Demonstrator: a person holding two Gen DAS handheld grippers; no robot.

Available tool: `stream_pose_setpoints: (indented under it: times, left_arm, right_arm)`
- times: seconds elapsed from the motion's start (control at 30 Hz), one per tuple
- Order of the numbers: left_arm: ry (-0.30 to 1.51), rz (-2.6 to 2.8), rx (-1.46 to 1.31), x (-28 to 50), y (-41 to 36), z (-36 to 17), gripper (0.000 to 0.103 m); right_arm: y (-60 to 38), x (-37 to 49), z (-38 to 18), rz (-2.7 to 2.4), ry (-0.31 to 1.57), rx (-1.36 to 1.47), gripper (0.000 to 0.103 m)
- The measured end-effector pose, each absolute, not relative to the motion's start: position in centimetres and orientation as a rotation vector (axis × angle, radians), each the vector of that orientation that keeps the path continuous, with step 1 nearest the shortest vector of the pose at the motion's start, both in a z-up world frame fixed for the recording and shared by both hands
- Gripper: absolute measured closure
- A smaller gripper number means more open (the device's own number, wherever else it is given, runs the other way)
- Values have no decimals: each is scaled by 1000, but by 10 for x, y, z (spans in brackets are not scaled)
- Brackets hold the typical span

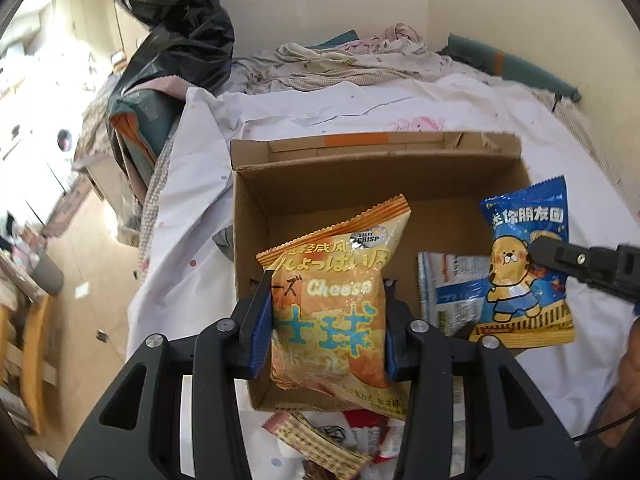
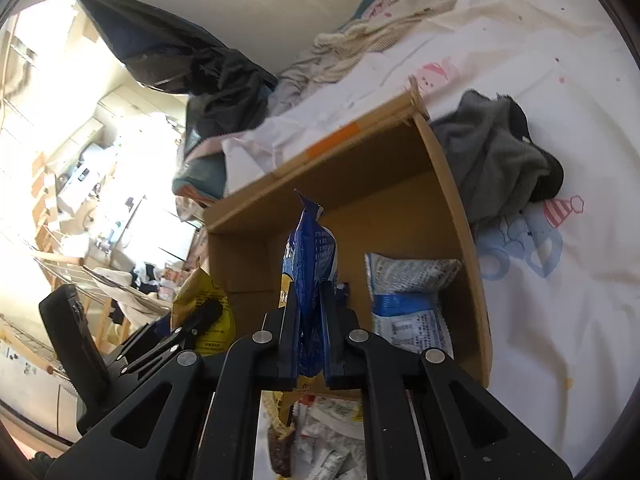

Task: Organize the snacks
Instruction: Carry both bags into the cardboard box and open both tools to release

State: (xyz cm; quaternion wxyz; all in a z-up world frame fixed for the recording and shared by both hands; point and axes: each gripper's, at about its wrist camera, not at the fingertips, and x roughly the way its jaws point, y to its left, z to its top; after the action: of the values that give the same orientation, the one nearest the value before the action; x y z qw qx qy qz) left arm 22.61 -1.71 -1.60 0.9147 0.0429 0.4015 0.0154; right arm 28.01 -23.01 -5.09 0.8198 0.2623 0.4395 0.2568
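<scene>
Jaws: left clamps cheese bag point(image 1: 324, 300) | right clamps blue packet point(image 2: 310, 280) | above box point(image 1: 256, 220)

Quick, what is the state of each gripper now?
Left gripper: closed on the orange cheese snack bag.
Right gripper: closed on the blue bear-print snack bag.

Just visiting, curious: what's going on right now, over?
Left claw shut on cheese snack bag. Right claw shut on blue snack bag. Both over cardboard box. Nothing blocking.
</scene>
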Motion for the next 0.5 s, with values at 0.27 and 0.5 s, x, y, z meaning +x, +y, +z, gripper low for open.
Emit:
stream_pose_setpoints:
  times: [0.27, 0.5]
  left_arm:
    - [837, 16, 110, 236, -21, -30, 64]
    - [884, 21, 92, 242, -18, -40, 63]
  right_arm:
    - [-221, 286, -71, 539, 991, 506, 95]
    - [-217, 285, -83, 529, 1035, 488, 95]
